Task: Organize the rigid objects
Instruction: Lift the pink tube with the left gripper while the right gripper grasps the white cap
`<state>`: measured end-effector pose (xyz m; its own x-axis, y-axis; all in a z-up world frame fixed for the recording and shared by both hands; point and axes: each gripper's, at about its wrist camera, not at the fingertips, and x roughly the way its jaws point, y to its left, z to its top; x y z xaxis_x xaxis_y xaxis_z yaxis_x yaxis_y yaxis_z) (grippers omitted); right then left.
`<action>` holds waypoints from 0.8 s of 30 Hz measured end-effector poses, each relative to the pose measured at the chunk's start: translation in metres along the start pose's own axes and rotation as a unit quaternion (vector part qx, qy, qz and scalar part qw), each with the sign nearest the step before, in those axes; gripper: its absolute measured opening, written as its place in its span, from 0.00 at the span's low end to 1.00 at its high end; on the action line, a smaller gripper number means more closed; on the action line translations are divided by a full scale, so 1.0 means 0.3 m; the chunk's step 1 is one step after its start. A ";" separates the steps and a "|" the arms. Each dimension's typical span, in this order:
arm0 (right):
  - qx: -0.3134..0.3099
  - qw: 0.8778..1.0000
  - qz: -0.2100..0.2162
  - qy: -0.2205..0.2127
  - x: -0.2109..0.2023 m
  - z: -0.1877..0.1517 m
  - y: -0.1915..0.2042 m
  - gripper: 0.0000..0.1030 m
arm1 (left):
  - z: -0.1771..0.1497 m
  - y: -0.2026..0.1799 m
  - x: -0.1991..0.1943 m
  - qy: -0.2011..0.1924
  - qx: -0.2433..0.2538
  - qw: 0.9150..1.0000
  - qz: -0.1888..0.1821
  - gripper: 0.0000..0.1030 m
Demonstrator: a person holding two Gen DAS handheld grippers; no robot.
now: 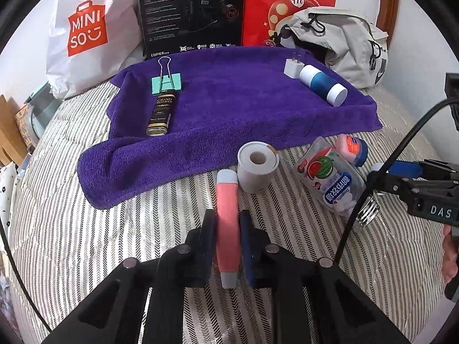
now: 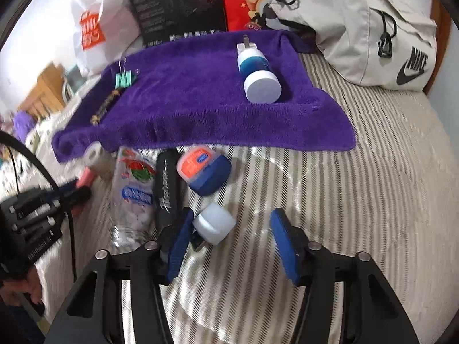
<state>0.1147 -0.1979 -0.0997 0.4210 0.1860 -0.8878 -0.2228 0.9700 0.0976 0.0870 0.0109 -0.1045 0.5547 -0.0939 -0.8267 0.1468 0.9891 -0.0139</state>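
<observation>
Okay, my left gripper [image 1: 228, 223] has its jaws closed on a pink tube with grey end caps [image 1: 227, 223], held lengthwise between the blue pads above the striped bedcover [image 1: 86, 229]. Just ahead of the tube's tip a white tape roll [image 1: 257, 166] stands on end, right at the front edge of the purple towel [image 1: 229, 100].

On the towel: teal binder clip [image 1: 166, 84] at the left with a black-and-gold "Grand Reserve" bottle [image 1: 161, 116] just in front of it, touching or nearly so. At the right, a white charger plug [image 1: 293, 67] sits against a blue-and-white cylinder [image 1: 322, 84] lying on its side.

Off the towel, on the cover: a watermelon candy bottle [image 1: 330, 180] lying down, with a small pink Vaseline jar with a blue lid [image 1: 352, 149] beside it.

My right gripper [image 2: 229, 235] has its jaws wide, holding nothing. A small white cap-like piece [image 2: 213, 223] lies between the pads, close to the left pad; contact can't be told. A black pen-like item with script lettering [image 2: 166, 183] lies between the candy bottle and the jar. That view is motion-blurred on the left.

Behind the towel: Miniso bag [image 1: 83, 28], black Edifier box [image 1: 190, 11], red bag [image 1: 287, 3], grey Nike bag [image 2: 358, 28].
</observation>
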 end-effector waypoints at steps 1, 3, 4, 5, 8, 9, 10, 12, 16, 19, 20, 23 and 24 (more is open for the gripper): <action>-0.004 1.000 -0.007 0.002 -0.001 -0.003 -0.004 0.51 | 0.000 0.001 0.000 0.000 0.000 1.000 -0.001 0.16; -0.010 1.000 -0.017 0.008 -0.006 -0.014 -0.024 0.51 | -0.001 0.001 -0.001 -0.002 0.000 1.000 -0.001 0.16; -0.009 1.000 -0.019 0.009 -0.009 -0.018 -0.035 0.51 | -0.002 0.002 -0.002 -0.003 0.000 1.000 -0.001 0.16; -0.006 1.000 -0.022 0.011 -0.012 -0.020 -0.052 0.51 | -0.002 0.003 -0.002 -0.004 -0.002 1.000 -0.002 0.16; 0.004 1.000 -0.024 0.010 -0.018 -0.021 -0.077 0.51 | -0.003 0.003 -0.003 -0.006 -0.006 1.000 -0.001 0.16; 0.004 1.000 -0.022 0.009 -0.016 -0.020 -0.079 0.51 | -0.004 0.001 -0.004 -0.006 -0.004 1.000 0.000 0.16; 0.003 1.000 -0.021 0.007 -0.014 -0.021 -0.078 0.52 | -0.004 0.000 -0.004 -0.007 -0.004 1.000 0.001 0.16; -0.007 1.000 -0.024 -0.001 -0.008 -0.020 -0.071 0.53 | -0.004 0.001 -0.004 -0.007 -0.004 1.000 0.000 0.16; -0.022 0.999 -0.034 -0.006 0.004 -0.013 -0.052 0.53 | -0.003 0.001 -0.004 -0.006 -0.005 1.000 -0.001 0.16; -0.026 0.999 -0.032 -0.010 0.002 -0.016 -0.043 0.45 | -0.003 0.001 -0.004 -0.006 -0.005 1.000 0.001 0.16; -0.027 0.999 -0.032 -0.012 0.000 -0.018 -0.041 0.41 | -0.003 0.001 -0.003 -0.006 -0.005 1.000 0.002 0.16; -0.039 0.999 -0.028 -0.016 -0.001 -0.022 -0.025 0.32 | -0.001 -0.003 -0.002 -0.004 -0.005 1.000 0.005 0.16; -0.042 0.999 -0.027 -0.017 -0.001 -0.023 -0.022 0.31 | 0.000 -0.005 -0.001 -0.003 -0.005 1.000 0.006 0.16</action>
<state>0.1100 -0.2056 -0.1031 0.4634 0.1409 -0.8749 -0.2709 0.9625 0.0116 0.0866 0.0094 -0.1042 0.5611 -0.0826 -0.8236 0.1321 0.9912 -0.0093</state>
